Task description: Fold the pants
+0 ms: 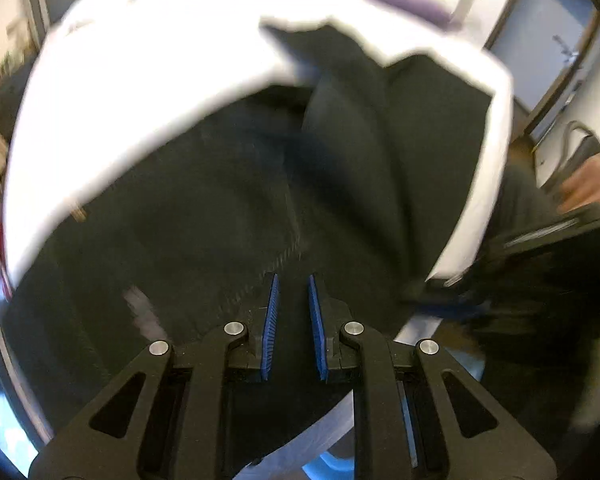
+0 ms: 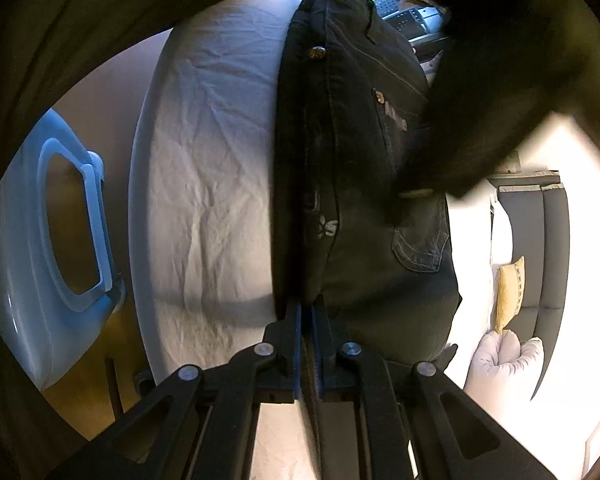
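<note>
Right wrist view: I am pinching my right claw (image 2: 307,312) narrowly on the black denim pants (image 2: 352,184), running toward twelve o'clock over the white-sheeted table (image 2: 208,168), while my left claw (image 1: 294,300) is hovering slightly parted, empty, above them.

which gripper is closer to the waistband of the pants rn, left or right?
Right. The right gripper is clamped on the folded waistband edge of the black pants. The left gripper hovers slightly open over plain fabric; no waistband shows in its view.
</note>
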`<state>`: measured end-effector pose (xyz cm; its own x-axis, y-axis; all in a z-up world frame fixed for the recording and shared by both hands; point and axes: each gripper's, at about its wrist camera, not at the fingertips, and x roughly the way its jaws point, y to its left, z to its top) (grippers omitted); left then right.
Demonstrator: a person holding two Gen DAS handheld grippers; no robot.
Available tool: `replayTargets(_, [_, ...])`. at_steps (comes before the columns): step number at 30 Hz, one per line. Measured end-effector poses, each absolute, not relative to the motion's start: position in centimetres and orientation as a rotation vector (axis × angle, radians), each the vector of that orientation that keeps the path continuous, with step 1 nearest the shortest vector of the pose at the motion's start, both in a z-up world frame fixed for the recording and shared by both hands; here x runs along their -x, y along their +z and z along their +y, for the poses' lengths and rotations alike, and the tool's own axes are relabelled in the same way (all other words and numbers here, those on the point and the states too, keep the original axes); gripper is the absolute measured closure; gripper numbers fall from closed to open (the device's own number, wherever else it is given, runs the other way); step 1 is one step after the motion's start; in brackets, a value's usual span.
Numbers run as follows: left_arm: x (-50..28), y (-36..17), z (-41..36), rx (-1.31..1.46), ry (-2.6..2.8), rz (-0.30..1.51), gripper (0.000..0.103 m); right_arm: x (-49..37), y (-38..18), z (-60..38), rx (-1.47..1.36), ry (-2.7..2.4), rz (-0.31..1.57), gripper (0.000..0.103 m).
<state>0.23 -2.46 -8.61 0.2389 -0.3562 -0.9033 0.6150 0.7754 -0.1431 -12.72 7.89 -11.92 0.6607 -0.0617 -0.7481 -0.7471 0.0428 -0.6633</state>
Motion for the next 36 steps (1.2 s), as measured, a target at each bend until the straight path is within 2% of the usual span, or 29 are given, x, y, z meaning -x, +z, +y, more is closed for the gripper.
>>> replayTargets(3, [0.2, -9.6, -1.5, -0.198, -0.672, 1.126, 0.088, 12.8, -12.0, 7.7, 1.421, 0.577, 0.716, 0.093])
replayTargets(4, [0.1, -9.5, -1.3, -0.176, -0.669, 1.136, 0.088, 12.8, -11.8, 7.5, 1.406, 0.568, 0.707, 0.089])
replayTargets(6, [0.0, -9.5, -1.3, -0.168, -0.663, 1.145, 0.088, 12.8, -10.4, 6.6, 1.303, 0.576, 0.723, 0.064])
replayTargets(7, [-0.1, -9.5, -1.4, -0.172, -0.659, 1.146, 0.088, 12.5, -9.3, 6.0, 1.218, 0.597, 0.754, 0.042])
replayTargets(8, [-0.1, -9.5, -1.6, -0.181, -0.654, 1.146, 0.088, 12.1, -7.9, 5.1, 1.109, 0.611, 0.779, 0.037])
replayTargets(12, [-0.1, -10.1, -1.2, -0.141, -0.646, 1.154, 0.088, 6.4, -1.6, -0.7, 0.634, 0.484, 0.874, 0.037])
replayTargets(17, [-0.4, -10.2, -0.5, -0.098, -0.639, 1.167, 0.088, -4.4, 3.3, -8.6, 0.213, 0.142, 0.873, 0.035])
replayTargets(22, [-0.3, -10.1, -1.1, -0.108, -0.609, 1.167, 0.088, -15.3, 2.0, -13.9, -0.065, -0.092, 0.955, 0.033])
replayTargets(28, [-0.3, -10.3, -1.2, -0.084, -0.602, 1.176, 0.088, -24.9, -2.0, -15.0, -0.116, -0.252, 1.047, 0.034])
replayTargets(36, [-1.1, -10.3, 0.1, -0.04, -0.617, 1.196, 0.088, -30.0, -6.4, -16.5, -0.088, -0.397, 1.136, 0.033])
